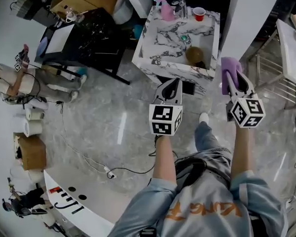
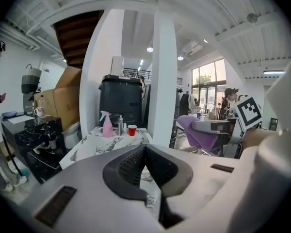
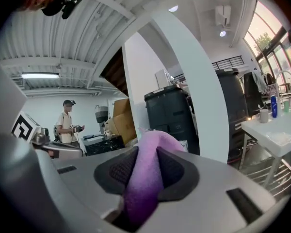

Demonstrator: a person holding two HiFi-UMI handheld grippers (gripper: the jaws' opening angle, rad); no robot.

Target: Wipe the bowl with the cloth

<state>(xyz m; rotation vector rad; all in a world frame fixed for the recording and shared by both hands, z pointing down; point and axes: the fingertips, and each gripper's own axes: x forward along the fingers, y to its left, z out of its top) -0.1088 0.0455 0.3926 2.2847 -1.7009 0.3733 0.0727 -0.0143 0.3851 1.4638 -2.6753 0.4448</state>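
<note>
The brown bowl stands on the marble-patterned bench, close to the near right corner of the bench top. The purple cloth is not on the bench. It is clamped in the right claw, whose jaws are closed onto it. In the right gripper view the cloth fills the gap between the pads and bulges out past the jaw tips. The right claw is held off the near right corner of the bench, to the right of the bowl and apart from it.

The left claw is fully closed: its pads meet and nothing is held between them. It is positioned at the near edge of the bench, to the left of the bowl and clear of it.

Along the far edge of the bench, a pink spray bottle, a metal bottle and a red cup are lined up from left to right. A small green item lies near the middle of the bench; its kind cannot be determined.

A black table is located to the left of the bench. A cable lies on the glossy floor.
</note>
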